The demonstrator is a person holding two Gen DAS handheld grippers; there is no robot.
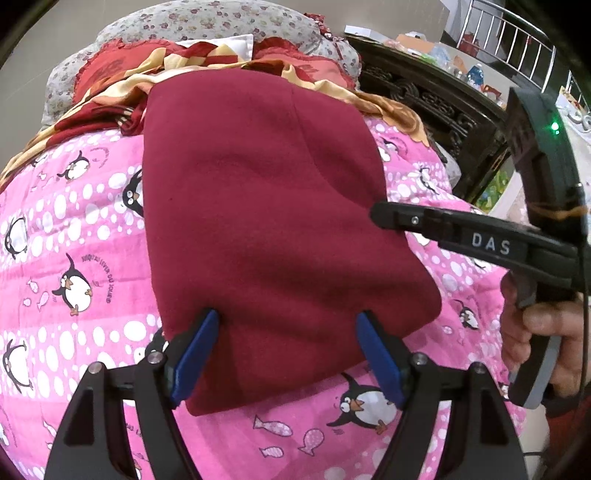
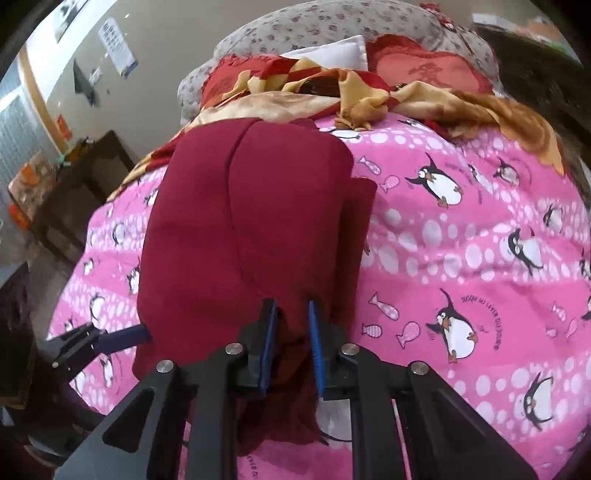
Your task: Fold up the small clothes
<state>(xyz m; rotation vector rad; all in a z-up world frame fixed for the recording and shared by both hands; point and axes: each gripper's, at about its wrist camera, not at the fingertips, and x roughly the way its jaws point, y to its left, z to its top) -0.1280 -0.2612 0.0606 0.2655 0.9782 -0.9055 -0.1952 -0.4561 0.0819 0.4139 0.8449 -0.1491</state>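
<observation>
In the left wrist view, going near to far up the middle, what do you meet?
Left claw → folded maroon fleece garment → crumpled red-and-cream patterned cloth → grey floral pillow.

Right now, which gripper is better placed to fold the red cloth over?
The right hand-held gripper: its narrow jaws already pinch the red cloth's near edge. The left hand-held gripper only straddles it, wide open.
</observation>
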